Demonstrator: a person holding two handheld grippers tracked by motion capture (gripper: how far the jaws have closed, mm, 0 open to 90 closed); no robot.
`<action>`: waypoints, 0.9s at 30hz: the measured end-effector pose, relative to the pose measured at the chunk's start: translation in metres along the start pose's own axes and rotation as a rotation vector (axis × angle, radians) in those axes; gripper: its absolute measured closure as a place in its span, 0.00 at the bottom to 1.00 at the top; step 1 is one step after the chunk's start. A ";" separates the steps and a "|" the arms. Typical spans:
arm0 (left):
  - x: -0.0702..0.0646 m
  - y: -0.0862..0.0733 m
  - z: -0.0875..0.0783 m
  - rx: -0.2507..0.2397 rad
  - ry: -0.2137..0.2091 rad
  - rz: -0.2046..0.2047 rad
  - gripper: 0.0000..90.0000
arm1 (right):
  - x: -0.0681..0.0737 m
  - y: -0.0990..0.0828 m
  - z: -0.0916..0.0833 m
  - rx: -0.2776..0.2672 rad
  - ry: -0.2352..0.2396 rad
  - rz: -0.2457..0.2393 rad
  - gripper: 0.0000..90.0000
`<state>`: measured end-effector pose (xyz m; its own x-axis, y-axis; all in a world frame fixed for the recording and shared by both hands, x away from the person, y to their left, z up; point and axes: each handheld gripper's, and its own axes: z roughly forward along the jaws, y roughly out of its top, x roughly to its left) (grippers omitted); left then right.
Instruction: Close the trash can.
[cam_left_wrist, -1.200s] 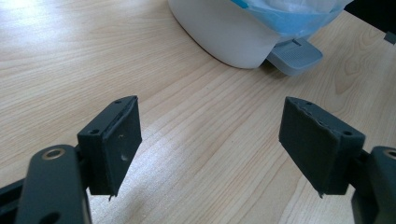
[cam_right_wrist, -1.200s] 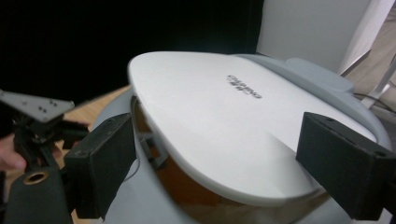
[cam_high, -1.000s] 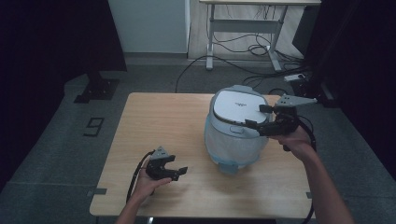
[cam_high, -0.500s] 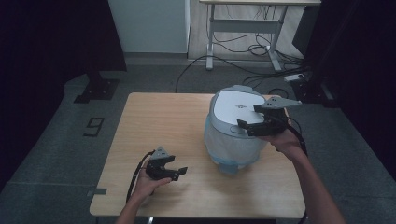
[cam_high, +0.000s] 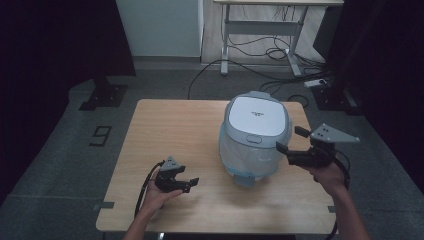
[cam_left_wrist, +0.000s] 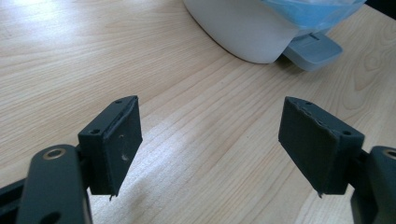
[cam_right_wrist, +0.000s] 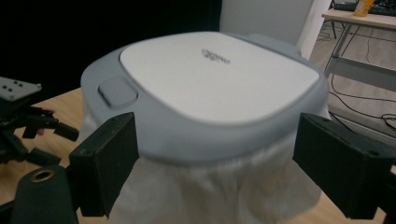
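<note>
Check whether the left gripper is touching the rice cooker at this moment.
Apart. In the high view, bare tabletop separates the left gripper from the rice cooker; the left gripper view shows its open jaws around nothing.

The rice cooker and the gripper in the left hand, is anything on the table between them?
No. In the high view, only bare wooden table lies between the left gripper and the rice cooker.

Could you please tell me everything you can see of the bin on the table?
The bin stands upright on the right half of the wooden table. It has a pale body, a closed grey lid with a white centre panel and a button, a thin liner bunched under the lid's edge, and a grey foot pedal at its base. Neither gripper touches it.
</note>
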<state>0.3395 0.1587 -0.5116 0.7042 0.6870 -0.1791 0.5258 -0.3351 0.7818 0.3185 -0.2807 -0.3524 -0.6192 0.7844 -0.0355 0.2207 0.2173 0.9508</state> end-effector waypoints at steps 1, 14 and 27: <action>0.000 0.000 0.000 0.000 0.002 0.000 0.24 | 0.000 -0.005 -0.004 -0.005 -0.003 0.002 0.15; 0.004 -0.003 0.000 0.012 0.035 0.005 0.24 | -0.004 -0.097 -0.014 0.039 -0.019 0.080 0.15; 0.005 -0.004 0.001 0.014 0.048 0.002 0.24 | -0.009 -0.140 0.000 0.095 -0.019 0.133 0.15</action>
<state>0.3411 0.1629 -0.5159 0.6817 0.7164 -0.1486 0.5315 -0.3454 0.7734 0.2936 -0.3184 -0.4848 -0.5657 0.8205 0.0822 0.3704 0.1638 0.9143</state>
